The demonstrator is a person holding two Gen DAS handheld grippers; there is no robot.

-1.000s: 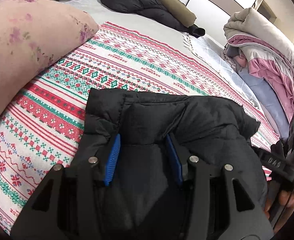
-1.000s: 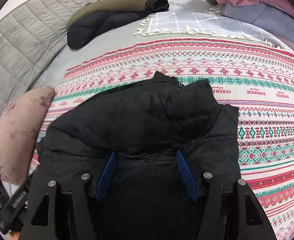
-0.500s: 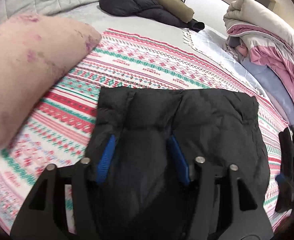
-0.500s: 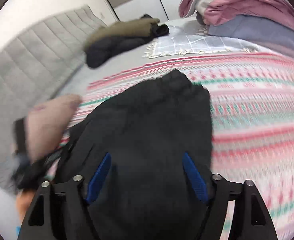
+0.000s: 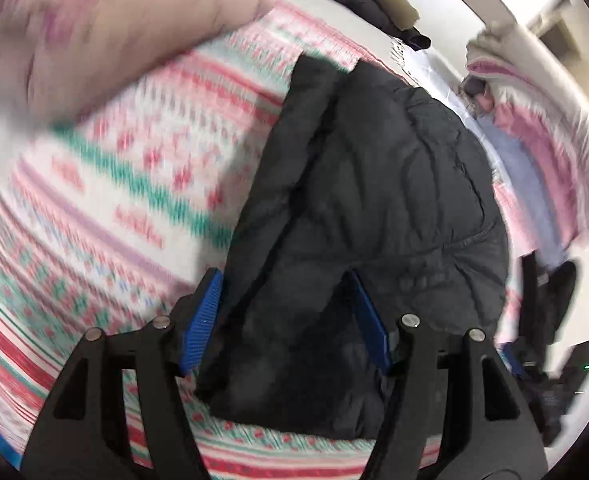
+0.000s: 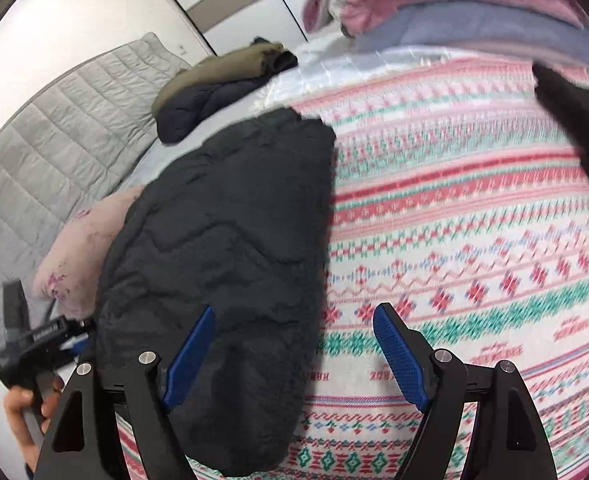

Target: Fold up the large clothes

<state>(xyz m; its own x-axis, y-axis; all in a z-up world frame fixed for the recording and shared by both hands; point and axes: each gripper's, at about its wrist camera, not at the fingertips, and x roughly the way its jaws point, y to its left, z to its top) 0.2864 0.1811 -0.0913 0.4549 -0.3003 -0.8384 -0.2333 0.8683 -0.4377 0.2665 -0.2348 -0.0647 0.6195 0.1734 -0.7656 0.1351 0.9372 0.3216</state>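
**Puffy jacket, both grippers unclamped**

Left gripper (image 5: pixel 286 316): fingers apart, the black jacket (image 5: pixel 374 208) between them and ahead on the bed (image 5: pixel 94 208). Right gripper (image 6: pixel 294 354): fingers apart, jacket at its left finger. Likely light, soft, slippery; pinch an edge seam.

Motion blur smears the patterned blanket (image 5: pixel 126 184) and the pink pillow (image 5: pixel 94 28) across the left wrist view's upper left. The black puffer jacket (image 6: pixel 222 248) covers part of that pillow at centre left of the right wrist view. A dark blurred shape (image 6: pixel 578 128) at the right edge is cut off and unidentifiable.
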